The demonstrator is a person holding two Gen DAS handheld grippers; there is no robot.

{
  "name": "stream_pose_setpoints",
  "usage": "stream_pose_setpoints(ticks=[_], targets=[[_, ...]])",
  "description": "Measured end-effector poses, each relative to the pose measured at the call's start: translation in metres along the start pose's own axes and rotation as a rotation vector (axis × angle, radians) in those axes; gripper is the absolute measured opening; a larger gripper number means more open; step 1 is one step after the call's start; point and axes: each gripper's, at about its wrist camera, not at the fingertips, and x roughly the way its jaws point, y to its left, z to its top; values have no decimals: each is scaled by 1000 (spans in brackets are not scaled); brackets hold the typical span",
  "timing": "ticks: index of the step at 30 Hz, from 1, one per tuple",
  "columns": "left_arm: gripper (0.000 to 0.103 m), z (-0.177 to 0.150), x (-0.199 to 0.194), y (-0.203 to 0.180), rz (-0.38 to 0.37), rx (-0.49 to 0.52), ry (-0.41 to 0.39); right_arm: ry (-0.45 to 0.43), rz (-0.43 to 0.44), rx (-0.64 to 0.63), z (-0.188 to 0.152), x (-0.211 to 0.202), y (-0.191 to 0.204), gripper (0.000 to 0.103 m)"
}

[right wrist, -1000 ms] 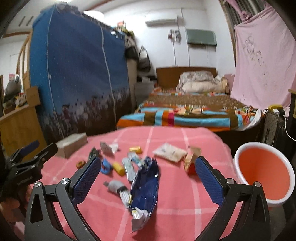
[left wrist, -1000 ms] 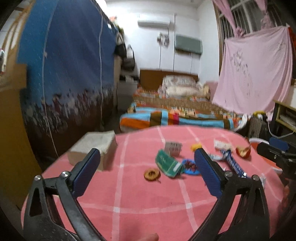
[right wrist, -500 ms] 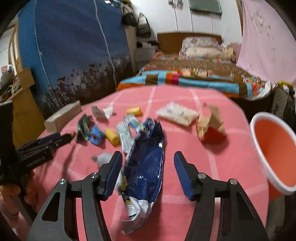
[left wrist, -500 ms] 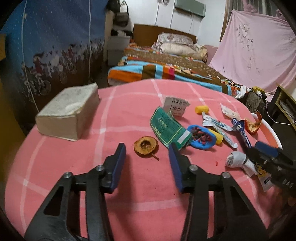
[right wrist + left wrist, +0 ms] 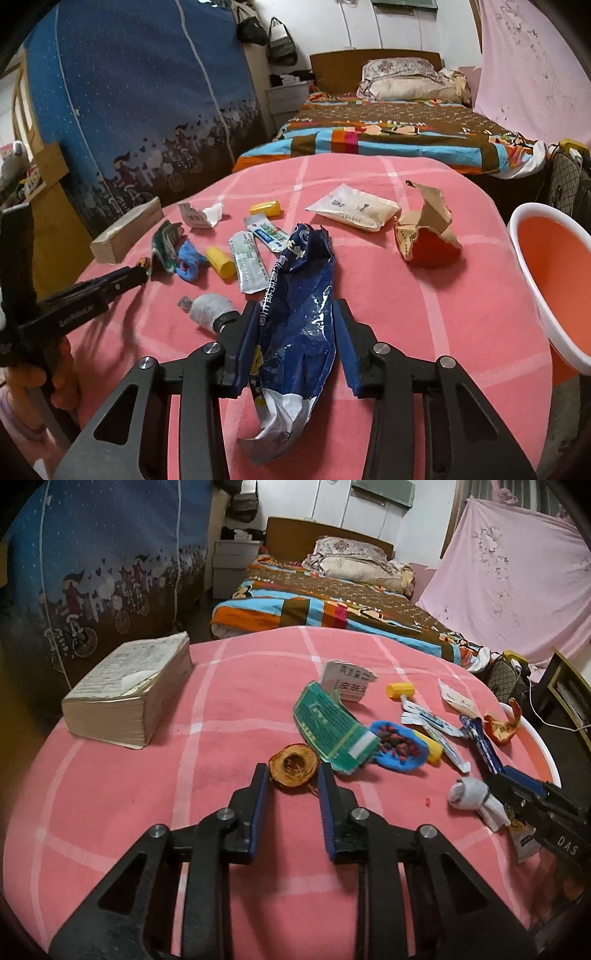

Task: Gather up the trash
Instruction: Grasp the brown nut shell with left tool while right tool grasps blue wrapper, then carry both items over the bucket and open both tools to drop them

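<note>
Cameras dipped; pink checked tablecloth (image 5: 229, 716), bed (image 5: 332, 602) behind.

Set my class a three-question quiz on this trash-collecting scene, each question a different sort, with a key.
1. True or false: the orange basin stands in the middle of the table.
2. What lies between the right gripper's jaws? A yellow cap; B blue wrapper; C book.
3. Name the item that the left gripper flanks.
Key: 1 false, it is at the table's right edge. 2 B. 3 the brown ring. Both grippers' jaws have just been closing, pads now on these items.
</note>
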Motion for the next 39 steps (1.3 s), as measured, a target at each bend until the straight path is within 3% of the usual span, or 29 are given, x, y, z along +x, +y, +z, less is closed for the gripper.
stream_pose_setpoints(ticks=[5, 11, 17, 24, 28, 31, 39], targets=[[8, -10, -22, -11, 9, 25, -86, -68, -2, -44, -3, -13, 9, 36], [8, -7, -52, -33, -33, 57, -232, -262, 22, -51, -4, -50, 10, 36], [8, 12, -78, -76, -123, 103, -405, -480, -64, -108, 10, -92, -4, 36], [8, 41, -84, -137, -265, 212, -526, -667, -186, -96, 23, -125, -51, 37], [8, 53, -73, -178, -339, 280, -524, -697, -268, -54, 26, -130, -90, 37], [8, 58, -58, -207, -400, 312, -480, -697, -333, -5, 24, -131, -122, 37], [8, 62, -13, -272, -514, 364, -268, -637, -420, 139, 8, -129, -185, 37]])
